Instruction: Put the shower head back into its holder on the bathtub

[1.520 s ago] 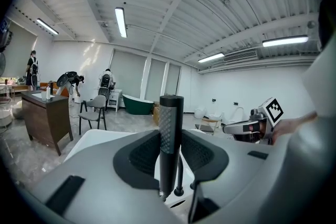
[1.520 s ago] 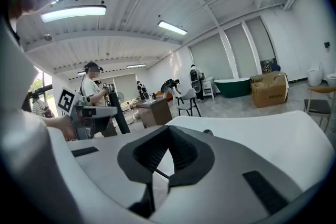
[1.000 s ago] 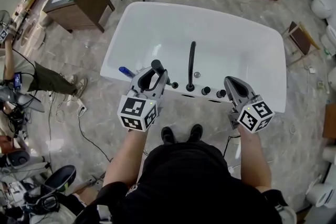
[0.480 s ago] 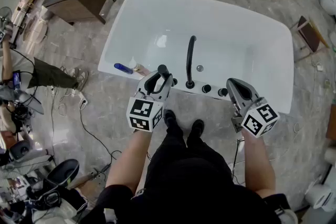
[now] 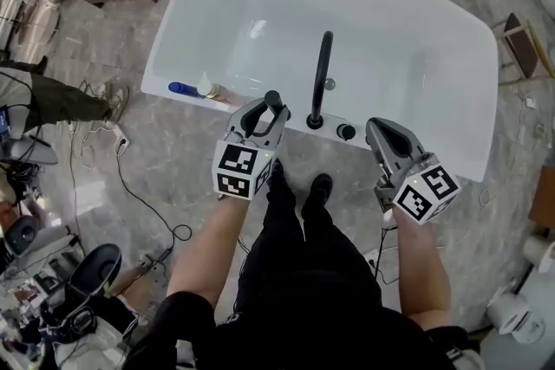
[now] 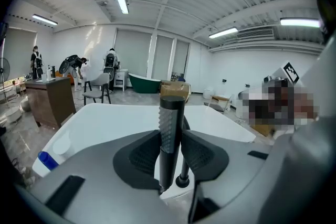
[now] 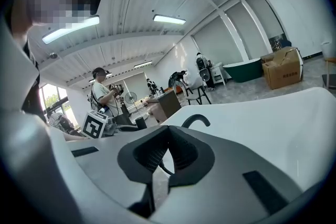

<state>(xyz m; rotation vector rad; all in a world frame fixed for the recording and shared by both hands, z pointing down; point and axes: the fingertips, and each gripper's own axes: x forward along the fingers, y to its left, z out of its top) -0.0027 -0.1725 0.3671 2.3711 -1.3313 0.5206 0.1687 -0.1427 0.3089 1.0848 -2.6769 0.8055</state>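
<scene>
Bathtub [image 5: 408,39] reading plain glossy white. Shower head [image 6: 169,128] showing black with a grey dotted-grid face; faucet [image 5: 323,69] showing black too. Left gripper [image 5: 264,113] and right gripper [image 5: 381,134] both showing grey shells, black textured pads, black-and-white square-marker cubes. Floor [image 5: 173,160] looking grey marbled. Bottle [image 5: 184,88] showing blue.

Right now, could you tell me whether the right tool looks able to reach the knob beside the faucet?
Probably yes: the right tool, shut and empty, hangs by the tub rim just right of the knob, with nothing visible between them.
</scene>
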